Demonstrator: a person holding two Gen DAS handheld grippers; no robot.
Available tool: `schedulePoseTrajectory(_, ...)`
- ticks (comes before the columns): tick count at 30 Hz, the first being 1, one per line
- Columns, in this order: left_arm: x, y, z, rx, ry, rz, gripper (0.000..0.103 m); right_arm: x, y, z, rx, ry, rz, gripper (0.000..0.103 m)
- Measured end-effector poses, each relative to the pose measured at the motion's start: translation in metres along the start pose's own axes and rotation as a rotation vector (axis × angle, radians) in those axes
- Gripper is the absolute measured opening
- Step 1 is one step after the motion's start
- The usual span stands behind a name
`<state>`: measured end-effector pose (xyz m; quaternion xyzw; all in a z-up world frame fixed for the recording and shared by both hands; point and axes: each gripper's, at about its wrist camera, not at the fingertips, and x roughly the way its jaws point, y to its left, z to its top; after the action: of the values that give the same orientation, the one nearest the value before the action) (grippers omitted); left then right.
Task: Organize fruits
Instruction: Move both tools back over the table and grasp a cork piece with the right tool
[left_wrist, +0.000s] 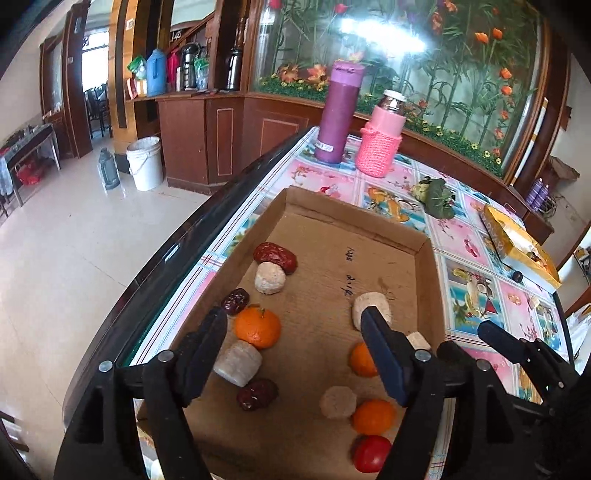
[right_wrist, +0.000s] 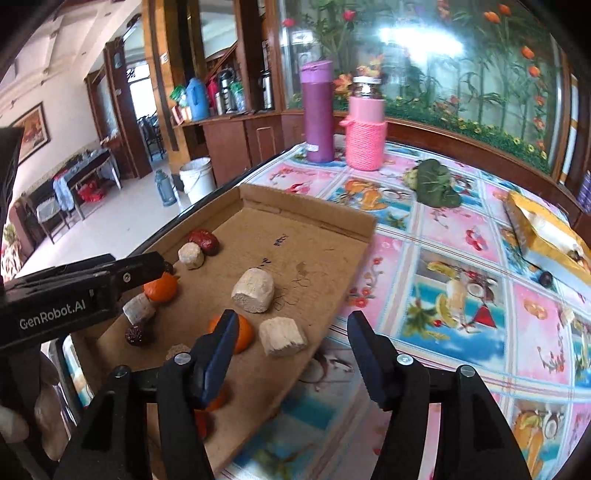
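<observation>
A shallow cardboard tray (left_wrist: 424, 266) lies on the table at its left edge, also in the right wrist view (right_wrist: 314, 210). It holds three oranges (left_wrist: 258, 328), several red dates (left_wrist: 275, 256), a tomato (left_wrist: 371, 453) and several pale beige chunks (left_wrist: 269, 277). My left gripper (left_wrist: 295, 332) is open and empty above the tray's near half. My right gripper (right_wrist: 291, 328) is open and empty over the tray's right wall, near an orange (right_wrist: 243, 332) and a beige chunk (right_wrist: 282, 336). The left gripper's arm (right_wrist: 85, 288) shows in the right wrist view.
A purple flask (left_wrist: 339, 110) and a pink knit-covered jar (left_wrist: 382, 136) stand at the table's far end. A green leafy item (left_wrist: 436, 195) and a yellow box (left_wrist: 517, 243) lie on the patterned cloth (right_wrist: 461, 288). The table edge drops to a tiled floor on the left.
</observation>
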<state>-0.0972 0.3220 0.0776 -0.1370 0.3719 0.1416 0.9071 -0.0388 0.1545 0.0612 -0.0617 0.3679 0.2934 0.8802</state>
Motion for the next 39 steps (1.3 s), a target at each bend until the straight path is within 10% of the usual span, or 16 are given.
schedulePoseTrajectory(21,-0.031,-0.128,-0.04,0.344,-0.064,0.046,0.076,-0.067,-0.129,-0.052,0.286,-0.025,-0.133,0.071)
schedulePoseTrajectory(39,-0.032,-0.17,-0.054,0.444,-0.05,0.025,0.076,-0.082,-0.17,-0.071,0.369,-0.023,-0.158,0.073)
